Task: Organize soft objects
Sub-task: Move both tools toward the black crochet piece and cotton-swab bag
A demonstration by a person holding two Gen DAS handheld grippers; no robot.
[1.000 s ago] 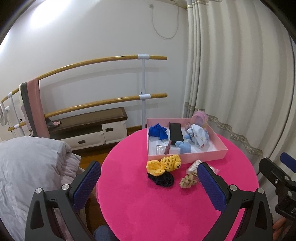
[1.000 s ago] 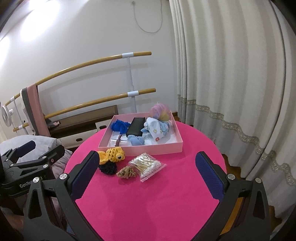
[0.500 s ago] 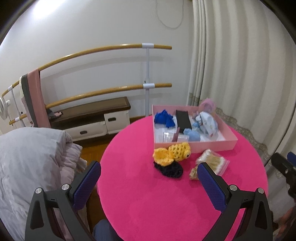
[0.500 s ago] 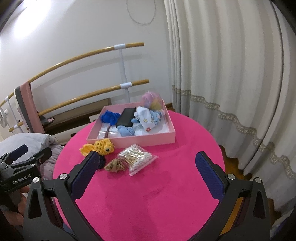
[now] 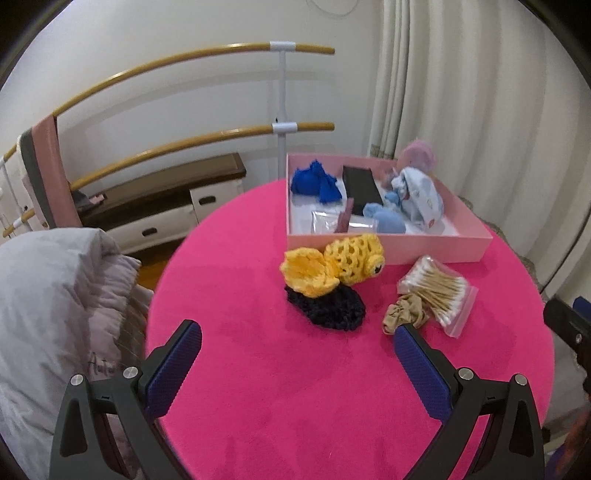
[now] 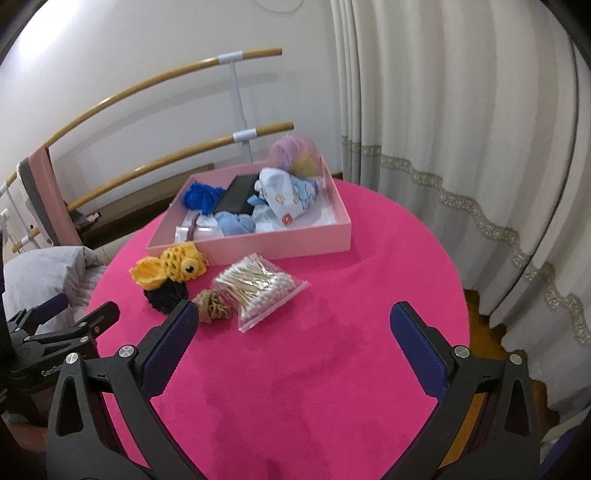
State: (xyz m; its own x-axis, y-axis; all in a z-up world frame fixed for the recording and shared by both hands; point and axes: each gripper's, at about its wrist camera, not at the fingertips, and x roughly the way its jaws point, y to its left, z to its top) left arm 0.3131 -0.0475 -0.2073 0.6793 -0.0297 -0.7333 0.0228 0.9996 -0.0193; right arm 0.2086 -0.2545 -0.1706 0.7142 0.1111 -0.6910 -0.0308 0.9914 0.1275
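Both grippers, left (image 5: 297, 354) and right (image 6: 293, 332), hover with jaws wide above the pink bench (image 6: 332, 369), near the crocheted fish (image 5: 332, 267).

Round table (image 5: 295, 387), bright pink cloth. White wall (image 5: 166, 33) at 11 o'clock, carrying two wooden barre rails (image 5: 207, 55) on a white post. Low dark-topped cabinet (image 5: 166, 199) beneath. Cream pleated curtains (image 6: 461, 110), embroidered band, at 2 o'clock. Grey quilt (image 5: 48, 295) at 9 o'clock. Wooden floor (image 6: 484, 310).
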